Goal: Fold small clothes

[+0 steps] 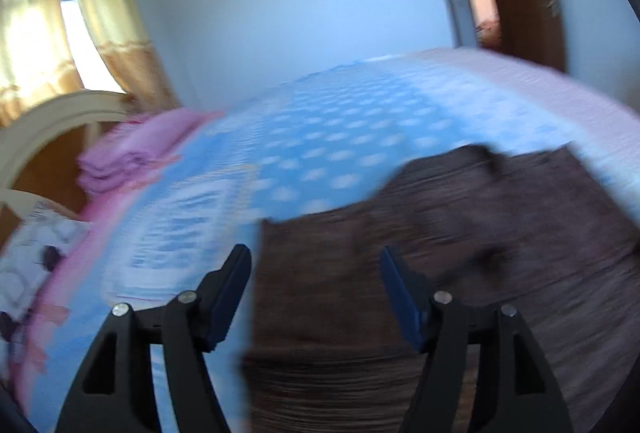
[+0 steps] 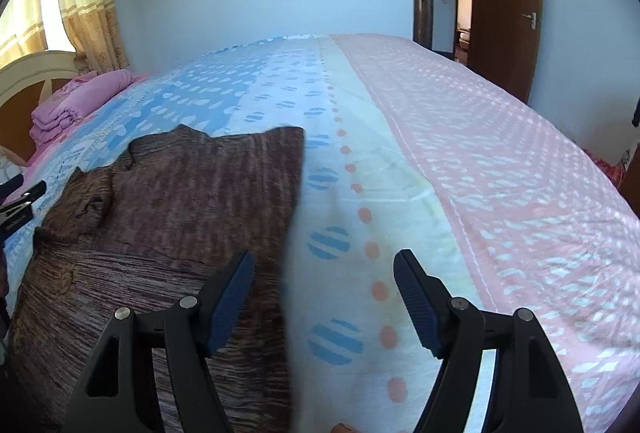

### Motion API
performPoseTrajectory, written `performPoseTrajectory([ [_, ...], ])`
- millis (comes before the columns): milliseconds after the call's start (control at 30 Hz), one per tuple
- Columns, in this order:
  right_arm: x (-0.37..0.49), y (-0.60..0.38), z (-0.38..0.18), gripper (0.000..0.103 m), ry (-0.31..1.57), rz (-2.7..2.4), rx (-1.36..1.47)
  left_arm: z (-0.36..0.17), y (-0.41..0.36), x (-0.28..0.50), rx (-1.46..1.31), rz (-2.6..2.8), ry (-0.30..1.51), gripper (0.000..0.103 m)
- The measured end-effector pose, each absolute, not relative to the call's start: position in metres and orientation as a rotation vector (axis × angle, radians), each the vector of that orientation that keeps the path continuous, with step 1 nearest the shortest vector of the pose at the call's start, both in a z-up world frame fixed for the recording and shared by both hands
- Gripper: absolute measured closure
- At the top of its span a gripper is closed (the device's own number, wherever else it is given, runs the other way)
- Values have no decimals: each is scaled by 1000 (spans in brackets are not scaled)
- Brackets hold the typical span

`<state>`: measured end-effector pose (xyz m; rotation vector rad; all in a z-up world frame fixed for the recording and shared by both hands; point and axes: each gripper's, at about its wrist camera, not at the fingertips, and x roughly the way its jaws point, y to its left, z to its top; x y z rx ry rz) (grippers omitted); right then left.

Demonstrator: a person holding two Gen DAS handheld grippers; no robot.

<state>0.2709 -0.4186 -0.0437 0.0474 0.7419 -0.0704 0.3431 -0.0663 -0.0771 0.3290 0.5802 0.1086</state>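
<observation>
Left claw [image 1: 316,269] spread, empty, brown garment [image 1: 440,253] flat on bed directly under and ahead. Right claw [image 2: 324,273] spread, empty, garment's edge under its left finger. Beyond: dotted bedsheet [image 2: 400,113]; pink folded blanket [image 2: 68,101] far left by headboard [image 2: 28,73]; door [image 2: 508,5] far right.

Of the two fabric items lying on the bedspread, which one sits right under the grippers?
The brown knitted garment, spread flat beneath both open grippers. The pink folded bundle lies far off by the headboard, stacked rather than spread.

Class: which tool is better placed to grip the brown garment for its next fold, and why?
Probably left: the left tool is open over the garment; the right tool mostly straddles bare sheet.
</observation>
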Motion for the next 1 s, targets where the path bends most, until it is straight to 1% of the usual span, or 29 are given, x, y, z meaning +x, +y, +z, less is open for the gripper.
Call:
performPoseTrajectory([
  [167, 286, -333, -9, 30, 790, 148, -4, -115, -4, 380, 337, 259, 730, 32],
  [233, 301, -286, -7, 30, 816, 222, -85, -129, 5, 385, 347, 272, 785, 32],
  [333, 325, -223, -19, 30, 866, 290, -212, -134, 13, 384, 317, 261, 831, 31],
  [400, 341, -191, -33, 30, 890, 298, -284, -138, 15, 378, 313, 276, 836, 23],
  [433, 351, -172, -44, 30, 914, 301, -332, -139, 16, 378, 303, 282, 836, 22],
  [500, 367, -148, -62, 30, 927, 294, -385, -142, 23, 382, 275, 299, 843, 13],
  [567, 382, -134, -77, 30, 953, 271, -425, -144, 29, 381, 248, 305, 849, 10],
  [667, 408, -139, -82, 30, 951, 185, -413, -146, 30, 382, 227, 303, 850, 10],
  [833, 447, -219, -61, 30, 923, -98, -277, -147, 38, 383, 183, 283, 855, 9],
  [900, 444, -249, -52, 30, 914, -149, -240, -147, 38, 382, 176, 280, 853, 9],
  [1000, 421, -270, -37, 30, 906, -44, -129, -147, 40, 382, 161, 273, 855, 9],
])
